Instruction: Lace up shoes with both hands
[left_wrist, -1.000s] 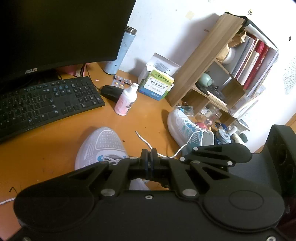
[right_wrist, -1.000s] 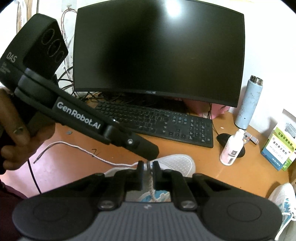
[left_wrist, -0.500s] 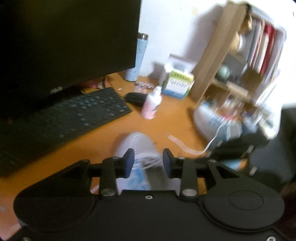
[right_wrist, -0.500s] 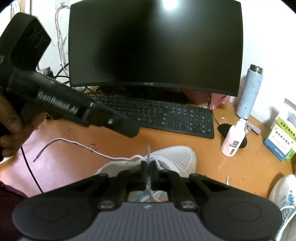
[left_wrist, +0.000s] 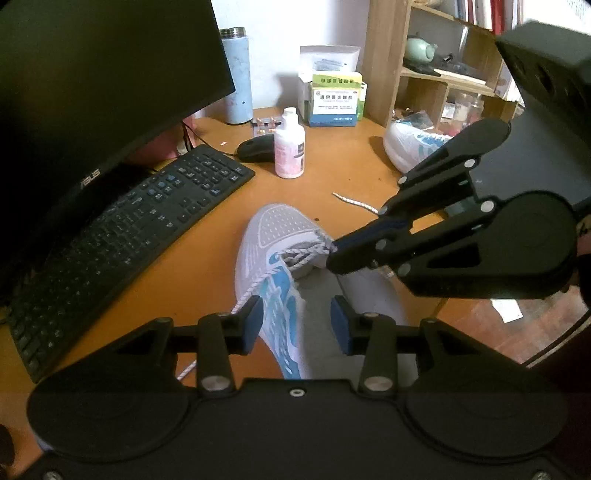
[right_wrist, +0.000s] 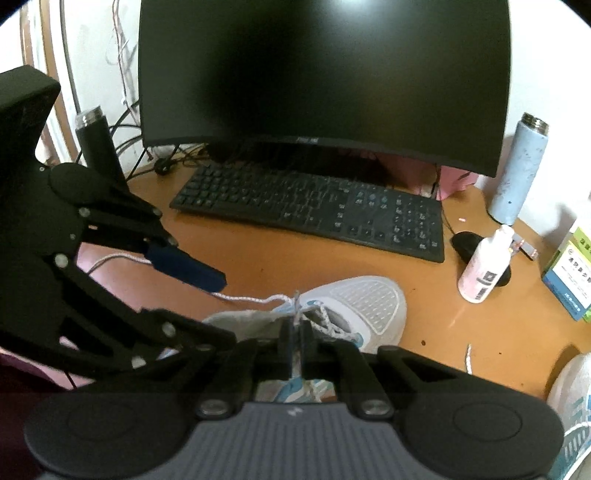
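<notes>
On the left, my left gripper (left_wrist: 297, 319) has just been opening, jaws spread over the shoe (left_wrist: 275, 258) mid-desk, gripping nothing. My right gripper (right_wrist: 295, 341) pinches the lace (right_wrist: 295, 314). Only lower eyelets look threaded; loose lace trails, so most lacing remains.

Your right gripper (right_wrist: 295, 345) low centre, jaws closed on white shoelace (right_wrist: 296, 306); lace strand runs up from pads, over shoe (right_wrist: 364, 301), then left across desk (right_wrist: 266, 258). Shoe grey-white, blue accents, toe pointing right, just beyond your fingertips. Your left gripper (right_wrist: 207, 295) enters from left, jaws just been opening, nothing between them; blue pad (right_wrist: 186, 267) above lace. Behind: keyboard (right_wrist: 314, 210), dark monitor (right_wrist: 321, 81). Right side: light-blue flask (right_wrist: 517, 171), pink bottle (right_wrist: 484, 267), mouse (right_wrist: 465, 242). Second shoe (right_wrist: 570, 395) at right edge.
</notes>
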